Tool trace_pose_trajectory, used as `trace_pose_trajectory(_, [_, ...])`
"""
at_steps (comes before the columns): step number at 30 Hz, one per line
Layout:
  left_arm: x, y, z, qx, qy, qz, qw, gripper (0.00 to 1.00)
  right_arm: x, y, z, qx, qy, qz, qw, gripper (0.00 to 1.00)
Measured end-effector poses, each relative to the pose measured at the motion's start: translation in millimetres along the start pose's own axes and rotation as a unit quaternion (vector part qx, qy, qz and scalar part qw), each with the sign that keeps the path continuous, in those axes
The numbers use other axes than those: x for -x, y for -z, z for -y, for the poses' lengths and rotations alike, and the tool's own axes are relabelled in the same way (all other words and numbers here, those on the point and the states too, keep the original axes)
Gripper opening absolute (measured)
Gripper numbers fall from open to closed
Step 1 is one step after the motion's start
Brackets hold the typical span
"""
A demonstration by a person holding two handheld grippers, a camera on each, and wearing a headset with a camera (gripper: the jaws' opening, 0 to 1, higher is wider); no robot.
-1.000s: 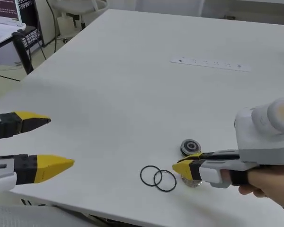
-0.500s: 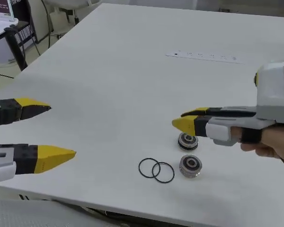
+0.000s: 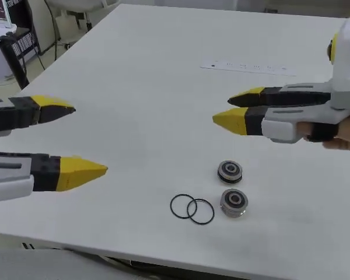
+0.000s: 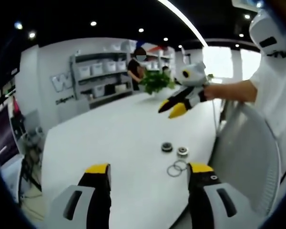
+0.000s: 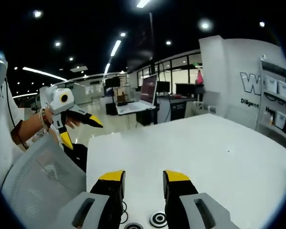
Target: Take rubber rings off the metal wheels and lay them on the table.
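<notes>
Where the two rubber rings (image 3: 192, 209) lay flat on the white surface (image 3: 146, 87), they overlapped each other close to its near edge. The near metal wheel (image 3: 234, 202) sat just to the right of the rings, close beside the right-hand ring. The far metal wheel (image 3: 230, 171) sat just beyond the near one, and the two wheels were near each other but apart. Both wheels showed dark bands; whether any ring remained on them could not be determined.

The right tongs (image 3: 221, 109) hovered above the surface on the far side of the wheels and pointed left. Their jaws stood a narrow gap apart and held nothing. In the right gripper view, both wheels appeared at the bottom, below the jaw tips.

The left tongs (image 3: 90, 139) hovered at the left, well apart from the rings, and pointed right. Their jaws were spread wide and were empty.

A white strip (image 3: 247, 66) lay flat on the far part of the surface.
</notes>
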State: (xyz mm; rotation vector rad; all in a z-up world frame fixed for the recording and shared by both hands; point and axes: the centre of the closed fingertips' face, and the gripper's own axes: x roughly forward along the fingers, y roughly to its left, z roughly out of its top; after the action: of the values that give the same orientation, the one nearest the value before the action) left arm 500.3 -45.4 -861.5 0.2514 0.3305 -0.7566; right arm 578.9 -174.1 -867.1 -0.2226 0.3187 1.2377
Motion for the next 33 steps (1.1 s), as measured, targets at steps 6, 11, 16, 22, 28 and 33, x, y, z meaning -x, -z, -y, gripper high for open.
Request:
trace_pose_trajectory(6, [-6.0,-22.2,-4.5,-0.026,0.011,0.015,0.9995,0.69,1.6,29.3,14.5,0.009,0.014,-0.022,0.9996,0.37])
trace_pose_trajectory(11, [-15.0,-35.6,-6.2,-0.041,0.021,0.02,0.9987,0.71,9.6,55.5,27.4,-0.033,0.024,-0.025,0.9989,0.38])
trace_pose_trajectory(16, [-29.9,-44.3,-4.2,-0.056,0.038,0.016,0.9976,0.73,10.3,73.8,37.5,-0.048,0.03,-0.043,0.9975,0.39])
trace_pose_trajectory(22, [-50.8,-64.6,-1.1,-0.082,0.061,0.026,0.9944,0.75,11.1,93.4,46.8,-0.062,0.034,-0.06,0.9957,0.39])
trace_pose_trajectory(28, [-75.0,-80.9,3.4,-0.113,0.082,0.035,0.9896,0.74,12.0,115.8,53.8,-0.068,0.037,-0.084,0.9935,0.38])
trace_pose_trajectory(33, [-97.2,-89.7,9.0,-0.115,0.1,0.051,0.987,0.75,11.6,122.1,50.9,-0.068,0.034,-0.094,0.9927,0.38])
